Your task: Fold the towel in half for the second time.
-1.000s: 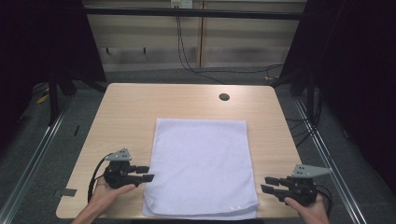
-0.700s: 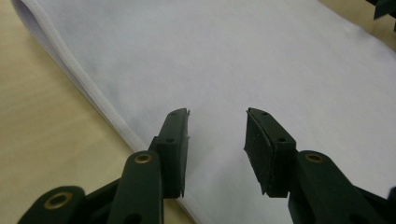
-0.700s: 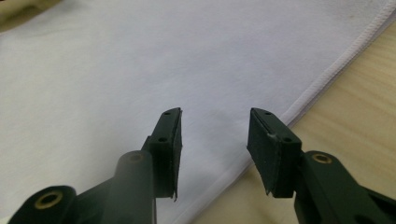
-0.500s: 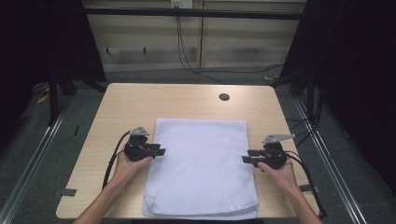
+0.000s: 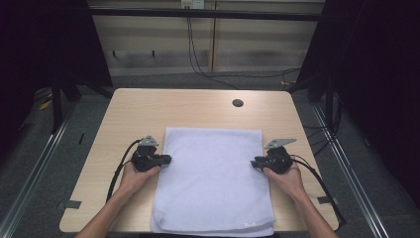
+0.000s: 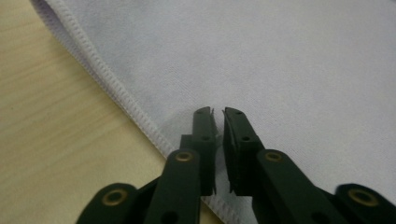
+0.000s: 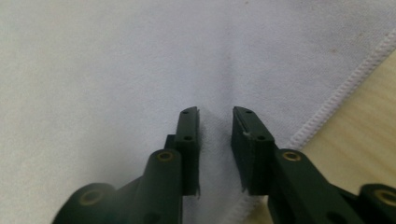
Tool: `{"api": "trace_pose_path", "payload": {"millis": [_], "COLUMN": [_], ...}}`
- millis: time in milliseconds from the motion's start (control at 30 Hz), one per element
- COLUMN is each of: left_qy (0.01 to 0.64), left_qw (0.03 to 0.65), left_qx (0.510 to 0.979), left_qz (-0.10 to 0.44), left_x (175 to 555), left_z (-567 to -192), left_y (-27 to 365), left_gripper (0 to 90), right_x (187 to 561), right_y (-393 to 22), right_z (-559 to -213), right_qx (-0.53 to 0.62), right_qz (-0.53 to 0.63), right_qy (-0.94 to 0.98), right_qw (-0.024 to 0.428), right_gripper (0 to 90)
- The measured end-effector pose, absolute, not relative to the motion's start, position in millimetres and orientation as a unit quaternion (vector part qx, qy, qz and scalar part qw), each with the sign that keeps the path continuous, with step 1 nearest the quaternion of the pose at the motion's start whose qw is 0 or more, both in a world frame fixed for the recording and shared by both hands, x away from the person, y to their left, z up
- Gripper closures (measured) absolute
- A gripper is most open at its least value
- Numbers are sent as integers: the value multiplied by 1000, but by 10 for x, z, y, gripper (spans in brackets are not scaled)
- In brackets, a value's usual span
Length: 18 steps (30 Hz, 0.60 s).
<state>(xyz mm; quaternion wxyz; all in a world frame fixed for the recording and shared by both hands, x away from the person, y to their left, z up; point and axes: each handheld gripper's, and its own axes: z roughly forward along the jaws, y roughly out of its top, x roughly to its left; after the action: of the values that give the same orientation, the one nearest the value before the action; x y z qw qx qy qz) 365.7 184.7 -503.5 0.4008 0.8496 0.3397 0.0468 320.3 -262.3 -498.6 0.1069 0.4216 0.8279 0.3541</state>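
A white towel (image 5: 213, 181) lies flat in the middle of the wooden table (image 5: 143, 109). Its near edge hangs a little over the near side of the table.

The left gripper (image 5: 166, 159) sits at the left edge of the towel, about halfway along it. A hand (image 5: 132, 176) holds it. In the left gripper view, its jaws are almost shut, with a thin gap between them. They point over the stitched hem (image 6: 112, 84) onto the cloth (image 6: 280, 60). I cannot tell if any cloth is pinched between them.

The right gripper (image 5: 254, 162) sits at the right edge of the towel, across from the left one. The other hand (image 5: 287, 178) holds it. In the right gripper view, its jaws stand a little open, with a clear gap. They hold nothing. The towel (image 7: 116, 60) lies under them and the hem (image 7: 345, 84) runs off to the right.

A small dark round hole (image 5: 237, 103) is in the table near its far edge, well apart from the towel.
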Motion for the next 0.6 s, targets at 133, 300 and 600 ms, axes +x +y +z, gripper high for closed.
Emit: {"api": "trace_pose_path", "payload": {"millis": [133,300,600], "left_qy": [327,323,299], "left_qw": [400,396,380], "left_qx": [855,859,875], "left_qz": [44,34,-19], "left_x": [3550,3393,2951], "left_z": [-5029,-5015,-4942], "left_y": [1849,1866,1951], "left_gripper": [876,878,807], "right_x": [3056,2939,2368], "right_y": [-2622,-2617,-2664], "right_z": [-4970,-4967,-4902], "right_qx": [409,406,402], "right_qz": [345,349,358], "right_qy": [838,838,839], "right_qw": [109,101,79], "right_gripper": [796,793,506]}}
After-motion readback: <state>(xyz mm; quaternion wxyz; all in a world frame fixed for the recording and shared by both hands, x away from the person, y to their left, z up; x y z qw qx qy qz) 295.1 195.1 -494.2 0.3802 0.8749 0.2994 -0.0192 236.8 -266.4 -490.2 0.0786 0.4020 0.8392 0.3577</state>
